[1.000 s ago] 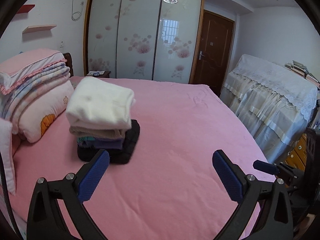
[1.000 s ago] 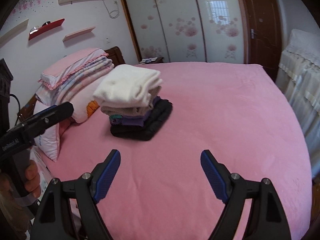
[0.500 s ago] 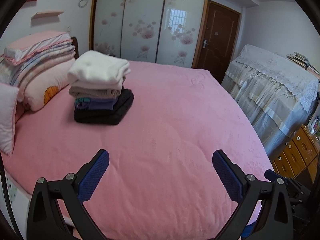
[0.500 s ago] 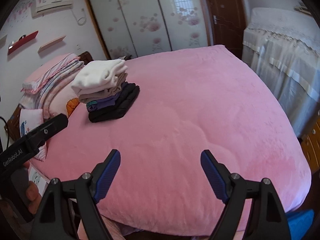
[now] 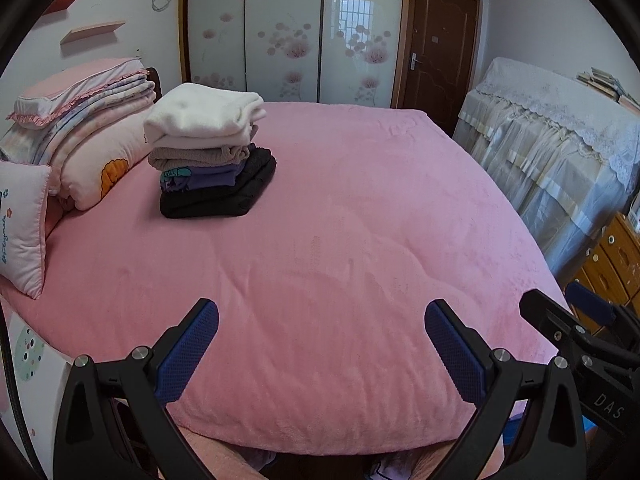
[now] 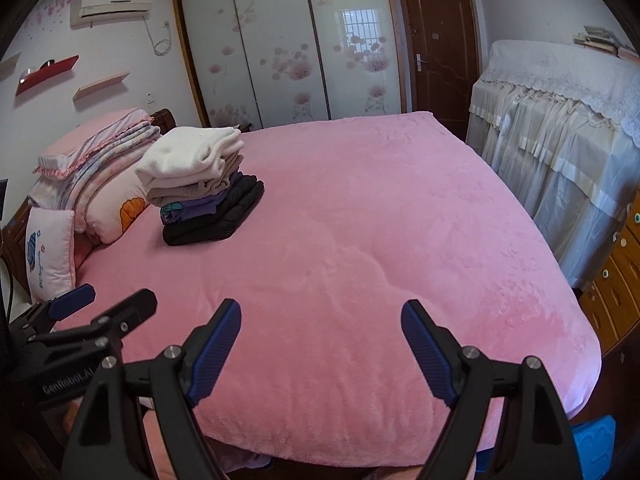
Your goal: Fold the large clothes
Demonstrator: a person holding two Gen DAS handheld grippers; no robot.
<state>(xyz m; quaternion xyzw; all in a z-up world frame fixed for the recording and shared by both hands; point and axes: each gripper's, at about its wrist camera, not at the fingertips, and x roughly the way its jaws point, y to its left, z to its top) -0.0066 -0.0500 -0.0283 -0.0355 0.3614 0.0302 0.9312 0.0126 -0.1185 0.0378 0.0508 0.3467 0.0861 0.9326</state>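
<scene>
Grippers, left (image 5: 322,326) and right (image 6: 321,326), hang side by side over the bed's (image 5: 360,240) near edge, tilted downward, fingers spread and empty, well short of the clothes stack (image 5: 208,160).

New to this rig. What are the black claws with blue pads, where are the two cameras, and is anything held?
No robot arm here: a person holds a two-finger gripper in each hand, and each gripper has a fisheye camera looking forward along its fingers. One picture looks past the left gripper, the other past the right gripper. Each also catches the other gripper at its edge. The blue parts are the finger pads.

Both grippers are open and empty, held over the near edge of a pink bed. On the bed, far left, sits a stack of folded clothes, white on top, black at the bottom. Beside it lie pillows and folded bedding. No unfolded garment shows on the bed.
</scene>
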